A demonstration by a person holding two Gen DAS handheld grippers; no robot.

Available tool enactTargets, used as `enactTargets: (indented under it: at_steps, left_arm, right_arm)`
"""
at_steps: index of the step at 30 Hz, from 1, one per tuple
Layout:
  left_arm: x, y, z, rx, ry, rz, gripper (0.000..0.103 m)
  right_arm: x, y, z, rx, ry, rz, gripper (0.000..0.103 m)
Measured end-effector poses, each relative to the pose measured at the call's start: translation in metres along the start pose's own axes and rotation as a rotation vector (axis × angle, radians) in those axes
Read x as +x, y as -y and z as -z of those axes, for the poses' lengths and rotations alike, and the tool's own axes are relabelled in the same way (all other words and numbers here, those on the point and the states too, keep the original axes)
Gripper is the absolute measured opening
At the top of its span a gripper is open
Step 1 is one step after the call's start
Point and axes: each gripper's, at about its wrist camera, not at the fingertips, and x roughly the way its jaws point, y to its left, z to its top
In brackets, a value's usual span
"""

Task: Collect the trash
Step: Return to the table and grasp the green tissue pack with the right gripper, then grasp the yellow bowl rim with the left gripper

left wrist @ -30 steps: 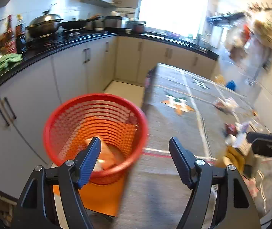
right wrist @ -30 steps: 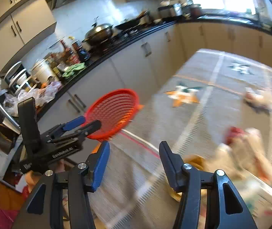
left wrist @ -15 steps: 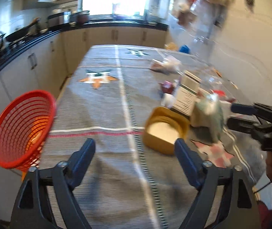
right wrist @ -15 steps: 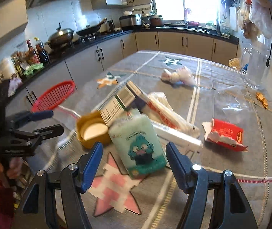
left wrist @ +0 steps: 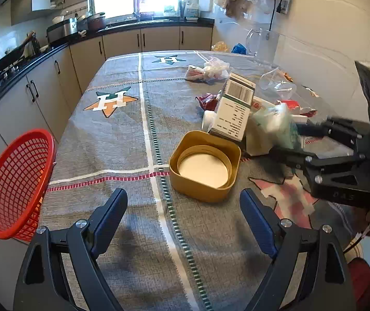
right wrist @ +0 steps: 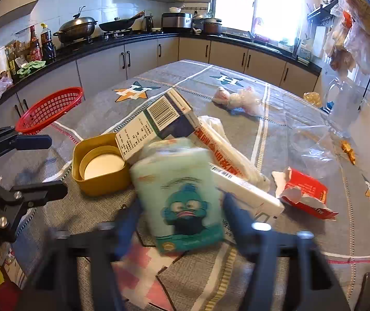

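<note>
A pile of trash lies on the grey tablecloth (left wrist: 107, 142): a yellow square lid (left wrist: 204, 165), a white barcode carton (left wrist: 235, 108), a green tissue pack with a cartoon face (right wrist: 182, 194), a long white box (right wrist: 239, 184) and a torn red box (right wrist: 307, 194). My left gripper (left wrist: 183, 217) is open and empty, just short of the yellow lid. My right gripper (right wrist: 182, 215) is open, its blurred fingers on either side of the green tissue pack. A red mesh basket (left wrist: 16, 184) hangs off the table's left edge.
A crumpled plastic bag (left wrist: 209, 70) lies farther back on the table. A clear jug (left wrist: 262, 44) and clear wrappers (right wrist: 312, 142) sit by the right wall. Kitchen counters with pots run along the left and far sides.
My left gripper swung right from above the red basket to face the yellow lid. My right gripper moved in over the trash pile and now straddles the green tissue pack.
</note>
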Motion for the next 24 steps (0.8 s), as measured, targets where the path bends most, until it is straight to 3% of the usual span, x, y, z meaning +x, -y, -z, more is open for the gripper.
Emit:
enactTargets:
  at_steps: [6, 12, 17, 21, 24]
  left_arm:
    - [0.007, -0.002, -0.009, -0.046, -0.022, 0.041, 0.087]
    - [0.016, -0.02, -0.025, -0.165, -0.031, 0.035, 0.084]
    - [0.035, -0.021, -0.033, -0.164, -0.097, 0.012, 0.046]
    - [0.048, -0.012, -0.032, -0.123, -0.139, -0.02, 0.034]
    - [0.052, -0.006, -0.033, -0.104, -0.143, -0.05, 0.033]
  right_arm:
    - [-0.011, 0.013, 0.003, 0.06, 0.019, -0.044, 0.049]
    - [-0.024, 0.025, 0.008, 0.132, 0.037, -0.103, 0.049]
    - [-0.032, 0.035, 0.011, 0.183, 0.057, -0.143, 0.049]
    - [-0.038, 0.042, 0.013, 0.211, 0.073, -0.161, 0.049]
    - [-0.039, 0.046, 0.015, 0.227, 0.078, -0.173, 0.049]
